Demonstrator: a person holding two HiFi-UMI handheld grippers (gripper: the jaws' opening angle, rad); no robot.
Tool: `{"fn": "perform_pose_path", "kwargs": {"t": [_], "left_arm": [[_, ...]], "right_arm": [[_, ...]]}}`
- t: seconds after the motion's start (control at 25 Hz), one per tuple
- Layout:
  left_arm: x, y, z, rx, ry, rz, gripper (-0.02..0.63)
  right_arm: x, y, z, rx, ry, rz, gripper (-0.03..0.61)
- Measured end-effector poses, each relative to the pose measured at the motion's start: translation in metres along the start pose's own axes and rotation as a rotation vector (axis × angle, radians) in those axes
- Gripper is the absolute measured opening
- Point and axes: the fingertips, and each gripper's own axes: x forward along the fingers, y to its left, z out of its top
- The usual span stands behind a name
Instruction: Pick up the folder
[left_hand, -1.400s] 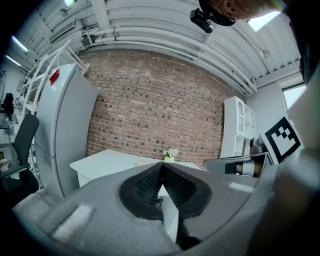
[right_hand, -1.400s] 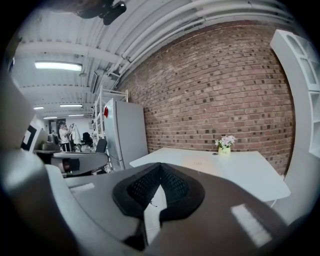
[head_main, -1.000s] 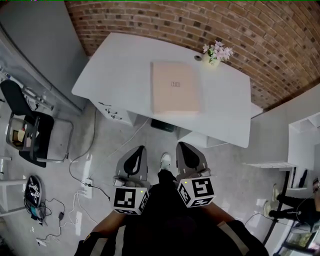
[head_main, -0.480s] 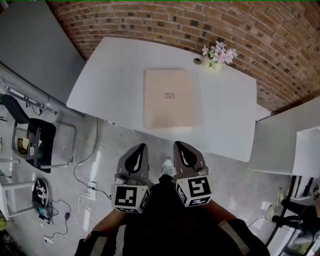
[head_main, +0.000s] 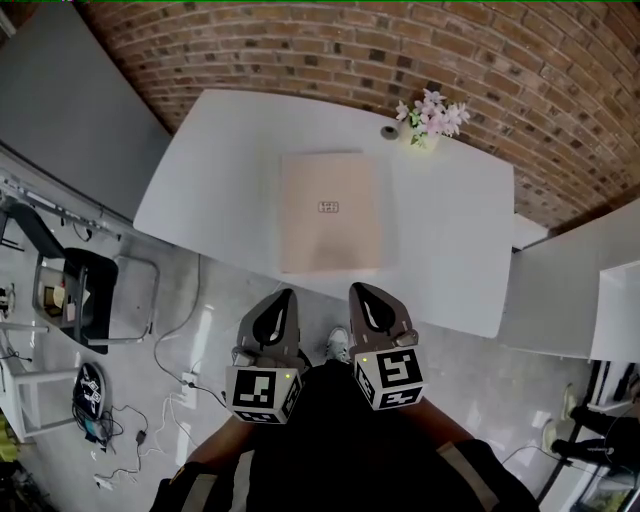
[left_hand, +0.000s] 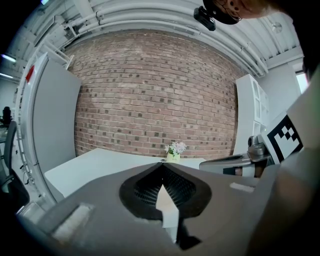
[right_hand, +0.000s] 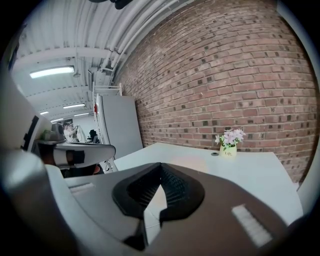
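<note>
A pale pink folder (head_main: 329, 212) lies flat in the middle of the white table (head_main: 450, 250), seen from the head view. Both grippers hang short of the table's near edge, above the floor. My left gripper (head_main: 277, 299) is shut with nothing in it, its jaw tips meeting. My right gripper (head_main: 363, 292) is also shut and empty, a little right of the left one. In the left gripper view the shut jaws (left_hand: 162, 166) point at the table, and in the right gripper view the shut jaws (right_hand: 160, 166) do the same; the folder (right_hand: 192, 161) shows faintly on the tabletop.
A small pot of pink flowers (head_main: 428, 115) and a round cable hole (head_main: 389, 131) sit at the table's far edge by the brick wall. A black chair (head_main: 75, 290) stands on the left, cables and a power strip (head_main: 188, 381) lie on the floor, white shelving (head_main: 590, 290) stands at the right.
The table and folder have come closer and lower in the head view as I walked toward them. Both grippers stay shut, side by side.
</note>
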Motion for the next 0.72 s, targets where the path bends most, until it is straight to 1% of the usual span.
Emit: {"fn": "perform_pose_path", "kwargs": {"t": [0.32,0.48,0.72], "left_arm": [[0.027,0.002,-0.011,-0.016,0.023,-0.033,-0.003],[0.044,0.013,-0.014,-0.032,0.035,-0.039,-0.003],[0.067,0.033,-0.026,-0.058,0.078,-0.037,-0.003]], "right_arm": [[0.017,-0.019,-0.005,-0.006,0.022,-0.036,0.003],[0.032,-0.027,-0.009,-0.004,0.053,-0.056,0.003],[0.058,-0.038,-0.017,0.013,0.095,-0.081,0.003]]}}
